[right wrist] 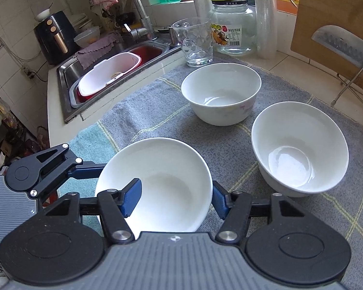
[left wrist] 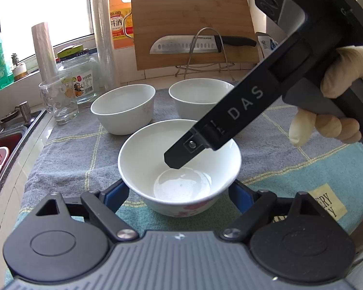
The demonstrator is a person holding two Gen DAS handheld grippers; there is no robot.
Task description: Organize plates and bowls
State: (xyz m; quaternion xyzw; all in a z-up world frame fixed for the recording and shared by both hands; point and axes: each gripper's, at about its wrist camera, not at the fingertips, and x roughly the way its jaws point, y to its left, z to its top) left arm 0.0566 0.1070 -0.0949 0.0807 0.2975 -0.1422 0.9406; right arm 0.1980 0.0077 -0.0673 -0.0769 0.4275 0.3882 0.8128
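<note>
Notably, "SUPOR" on knife [left wrist: 196, 44] blade; "DAS" on right tool [left wrist: 176, 163].

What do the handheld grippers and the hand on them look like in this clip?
Both the left gripper and right gripper have black linkage arms with silver pivot screws, blue pads and a ribbed grey body. The right one's black arm bears white "DAS" lettering. The hand wears a pale glove.
</note>
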